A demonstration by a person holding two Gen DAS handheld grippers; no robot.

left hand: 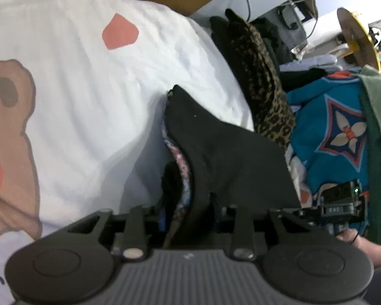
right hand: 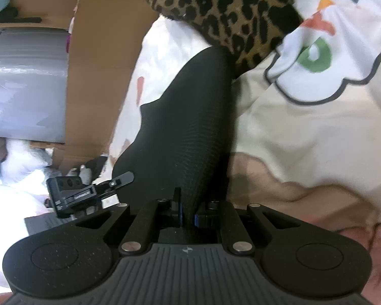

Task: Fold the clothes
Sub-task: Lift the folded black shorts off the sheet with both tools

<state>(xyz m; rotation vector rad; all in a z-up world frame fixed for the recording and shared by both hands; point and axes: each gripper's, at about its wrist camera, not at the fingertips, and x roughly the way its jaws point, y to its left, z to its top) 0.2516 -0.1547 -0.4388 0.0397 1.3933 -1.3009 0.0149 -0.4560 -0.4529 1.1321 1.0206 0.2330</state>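
Note:
A black garment (left hand: pixel 231 157) with a patterned lining runs up out of my left gripper (left hand: pixel 190 211). The cloth is bunched in the jaws and covers the fingertips, so only a blue pad edge shows. The gripper looks shut on it. In the right wrist view, the same black ribbed cloth (right hand: pixel 185 117) is pinched between the two blue pads of my right gripper (right hand: pixel 188 216), which is shut on it. Each tool shows in the other's view: the right one (left hand: pixel 343 203) at the lower right, the left one (right hand: pixel 71 195) at the lower left. The cloth lies over a white bear-print sheet (left hand: pixel 76 89).
A leopard-print garment (left hand: pixel 261 81) (right hand: pixel 226 12) lies just beyond the black cloth. A blue patterned garment (left hand: pixel 337 132) and a green sleeve (left hand: pixel 378 127) sit to the right, above a hand (left hand: pixel 363 246). A cardboard box (right hand: pixel 96 63) stands at the left, and a white printed cloth (right hand: pixel 330 38) lies at the upper right.

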